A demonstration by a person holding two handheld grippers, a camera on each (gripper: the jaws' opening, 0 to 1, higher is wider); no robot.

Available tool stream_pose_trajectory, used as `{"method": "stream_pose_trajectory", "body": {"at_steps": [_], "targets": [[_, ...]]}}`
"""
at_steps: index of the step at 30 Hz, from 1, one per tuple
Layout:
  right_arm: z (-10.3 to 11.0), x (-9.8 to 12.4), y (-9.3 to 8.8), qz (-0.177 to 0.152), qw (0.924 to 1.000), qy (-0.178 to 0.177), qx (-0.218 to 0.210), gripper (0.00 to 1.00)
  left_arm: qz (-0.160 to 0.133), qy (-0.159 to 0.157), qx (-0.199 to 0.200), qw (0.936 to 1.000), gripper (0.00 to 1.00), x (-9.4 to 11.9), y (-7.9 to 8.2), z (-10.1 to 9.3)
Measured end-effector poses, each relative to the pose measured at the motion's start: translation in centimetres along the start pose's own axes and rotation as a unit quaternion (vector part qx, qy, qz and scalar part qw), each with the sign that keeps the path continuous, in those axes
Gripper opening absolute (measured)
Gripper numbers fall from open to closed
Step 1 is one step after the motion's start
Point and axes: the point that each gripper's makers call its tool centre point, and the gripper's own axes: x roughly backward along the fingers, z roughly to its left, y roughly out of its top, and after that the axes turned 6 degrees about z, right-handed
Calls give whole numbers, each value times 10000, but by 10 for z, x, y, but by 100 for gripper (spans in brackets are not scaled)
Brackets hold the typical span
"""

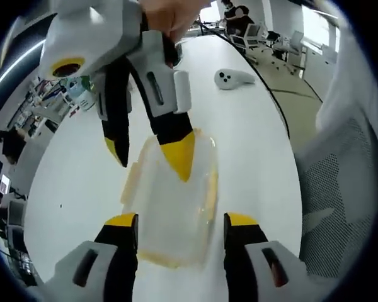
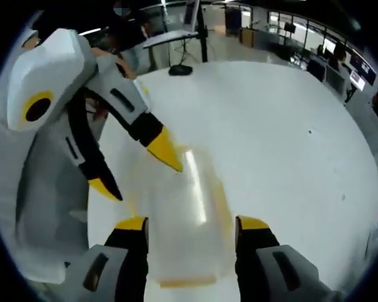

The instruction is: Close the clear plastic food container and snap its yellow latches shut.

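Left gripper view: clear plastic food container [image 1: 173, 207] flat on the white table [image 1: 252, 138], lid on, nothing visible inside. Yellow latches [image 1: 210, 192] along its long sides and a yellow strip at the near end; whether snapped down, cannot tell. Left gripper [image 1: 181, 221] low over the near end, yellow-tipped jaws spread wide on either side of the container, touching or not unclear. Right gripper [image 1: 152, 157] reaching in from above, jaws apart, one yellow tip on the lid near the far end, the other off the far-left edge. White controller-like object [image 1: 232, 78] farther along the table.

Right gripper view: blurred. Same container [image 2: 186, 220] lying lengthwise on the table [image 2: 283, 138] between the right gripper's [image 2: 192, 225] wide-spread jaws, yellow edge at its near end. Left gripper [image 2: 142, 168] entering from the left, jaws parted, upper yellow tip over the container's far end.
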Motion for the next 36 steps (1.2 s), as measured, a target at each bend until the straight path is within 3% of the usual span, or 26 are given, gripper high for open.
{"method": "stream_pose_trajectory", "body": {"at_steps": [13,36], "targets": [[9,4,-10,132,9996,-140,209,62,168,-61,-48,9998,62,-1,-13,13],[15,-2,-34,524,9962,-369,592,71,435,-243,-348,9982,76,-15,-21,22]]}}
